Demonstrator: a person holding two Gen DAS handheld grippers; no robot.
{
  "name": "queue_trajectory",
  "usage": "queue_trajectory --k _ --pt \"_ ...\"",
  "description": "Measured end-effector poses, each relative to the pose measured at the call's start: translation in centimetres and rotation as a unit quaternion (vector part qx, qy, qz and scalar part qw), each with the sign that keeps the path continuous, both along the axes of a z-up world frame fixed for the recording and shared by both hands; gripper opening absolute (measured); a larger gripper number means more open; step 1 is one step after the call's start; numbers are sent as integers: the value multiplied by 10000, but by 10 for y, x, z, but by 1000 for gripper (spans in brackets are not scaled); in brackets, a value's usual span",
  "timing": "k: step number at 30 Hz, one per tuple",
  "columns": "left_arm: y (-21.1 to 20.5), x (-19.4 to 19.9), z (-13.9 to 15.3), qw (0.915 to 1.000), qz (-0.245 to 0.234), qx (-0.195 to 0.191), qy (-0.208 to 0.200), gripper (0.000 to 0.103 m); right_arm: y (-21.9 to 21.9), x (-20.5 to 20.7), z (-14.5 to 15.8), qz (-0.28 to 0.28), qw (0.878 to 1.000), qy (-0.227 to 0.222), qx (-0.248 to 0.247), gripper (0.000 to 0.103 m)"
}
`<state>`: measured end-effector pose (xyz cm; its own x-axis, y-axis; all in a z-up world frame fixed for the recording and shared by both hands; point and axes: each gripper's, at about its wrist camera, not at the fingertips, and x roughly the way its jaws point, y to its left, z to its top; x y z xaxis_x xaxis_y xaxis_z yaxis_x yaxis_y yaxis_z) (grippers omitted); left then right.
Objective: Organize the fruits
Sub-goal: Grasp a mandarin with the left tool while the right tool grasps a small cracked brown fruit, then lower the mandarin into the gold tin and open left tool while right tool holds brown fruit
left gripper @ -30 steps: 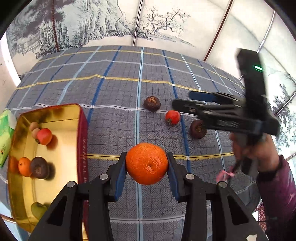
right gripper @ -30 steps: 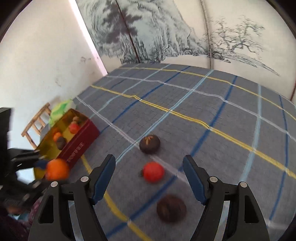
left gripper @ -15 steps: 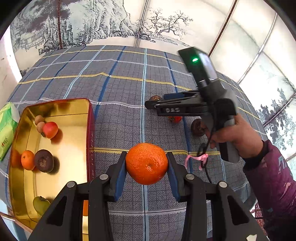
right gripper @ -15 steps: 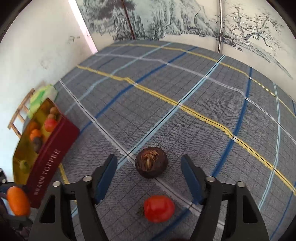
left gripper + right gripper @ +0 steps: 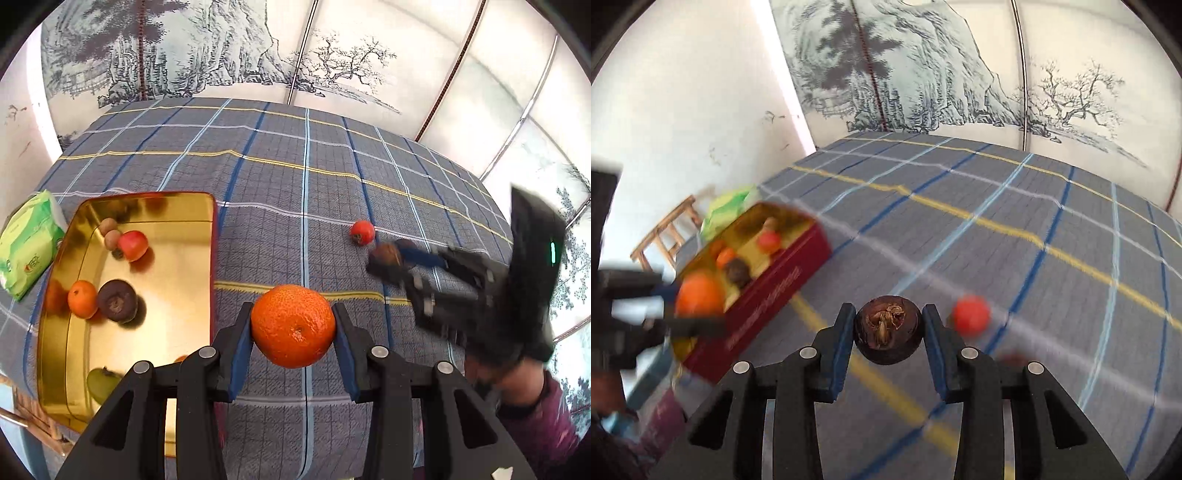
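My left tool [image 5: 293, 326] grips an orange [image 5: 293, 325] at lower centre; my right tool [image 5: 887, 332] clamps a dark brown fruit [image 5: 887, 330].

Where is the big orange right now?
The orange is pinched in the left gripper, low in the left wrist view, just right of the gold tin.

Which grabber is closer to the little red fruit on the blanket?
Right. The right gripper, shut on a dark brown fruit, is just beside the little red fruit. The left gripper, holding the orange, is farther back.
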<state>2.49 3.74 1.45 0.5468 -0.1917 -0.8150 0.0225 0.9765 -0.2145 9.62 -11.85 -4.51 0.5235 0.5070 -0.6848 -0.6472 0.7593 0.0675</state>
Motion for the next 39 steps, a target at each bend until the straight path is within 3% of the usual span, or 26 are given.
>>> queue_trajectory --k 4,16,39 --pt "0 -14 5 9999 40 77 -86 37 -6 -27 -18 -58 9999 57 -111 38" --pt "20 -42 7 9980 347 460 -271 37 -2 -25 -49 -244 9991 263 -245 38" --pt "83 -46 -20 9924 854 831 -299 37 4 -20 -52 -352 9983 281 -380 38"
